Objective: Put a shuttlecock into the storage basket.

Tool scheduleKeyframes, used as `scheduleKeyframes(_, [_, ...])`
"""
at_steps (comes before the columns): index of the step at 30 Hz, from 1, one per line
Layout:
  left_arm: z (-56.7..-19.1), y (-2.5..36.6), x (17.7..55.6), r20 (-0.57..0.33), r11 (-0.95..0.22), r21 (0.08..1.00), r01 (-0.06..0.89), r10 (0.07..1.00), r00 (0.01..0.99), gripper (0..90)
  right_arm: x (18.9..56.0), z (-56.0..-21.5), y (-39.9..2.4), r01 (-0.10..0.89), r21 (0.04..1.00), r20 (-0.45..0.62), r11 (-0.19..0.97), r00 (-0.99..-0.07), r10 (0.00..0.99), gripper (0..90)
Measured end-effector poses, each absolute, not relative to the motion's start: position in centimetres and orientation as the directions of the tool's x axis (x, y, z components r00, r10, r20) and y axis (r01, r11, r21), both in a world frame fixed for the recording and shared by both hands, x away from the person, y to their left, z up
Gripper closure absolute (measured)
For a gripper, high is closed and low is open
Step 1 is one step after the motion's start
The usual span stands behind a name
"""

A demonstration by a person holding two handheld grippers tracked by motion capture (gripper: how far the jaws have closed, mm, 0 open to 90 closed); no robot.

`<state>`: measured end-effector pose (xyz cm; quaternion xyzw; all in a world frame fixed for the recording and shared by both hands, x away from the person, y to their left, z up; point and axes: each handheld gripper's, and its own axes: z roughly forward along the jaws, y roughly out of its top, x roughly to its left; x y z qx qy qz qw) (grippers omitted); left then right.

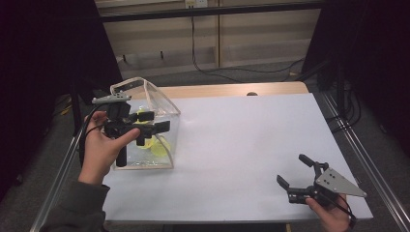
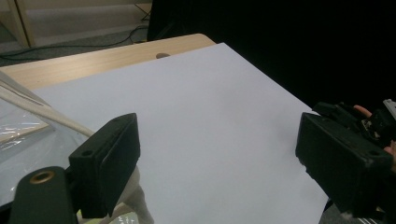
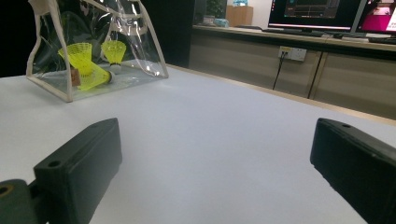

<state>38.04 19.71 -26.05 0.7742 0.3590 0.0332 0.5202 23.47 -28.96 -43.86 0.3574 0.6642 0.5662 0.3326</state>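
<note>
Holding my left gripper [image 1: 152,122] over the clear bag [image 1: 164,104] at the table's [image 1: 241,145] near-left corner, I read this as the step at the bag's mouth, with yellow shuttlecocks [image 1: 157,145] lying on its floor. Its jaws stand wide apart with nothing between them. My right gripper [image 1: 295,171] rests low at the near right edge, well apart from the bag, jaws also spread and empty.

My judgement is that the next move belongs to the left side: tip the jaws down into the opening and line them up on one shuttlecock without snagging the cream-trimmed rim. The soft plastic may shift, so the right gripper could come across to steady it.

The right gripper view gives me what the high view blurs: at least two shuttlecocks [image 3: 88,65] inside the bag [image 3: 140,51], one upright on its cork, another tipped against it. The left gripper view looks out across the white sheet [image 2: 201,121] and catches the bag's edge [image 2: 37,112] at its left, plus the other gripper [image 2: 369,123] far off.
</note>
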Motion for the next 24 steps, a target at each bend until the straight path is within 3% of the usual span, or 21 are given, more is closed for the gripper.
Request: scheduleKeyframes(24, [-28.1, 18.4, 36.2, -0.313, -0.223, 0.846, 0.484, 0.526, 0.790, 12.5, 23.3, -43.9, -29.1, 0.097, 0.990, -0.038, 0.103, -0.520, 0.853, 2.0])
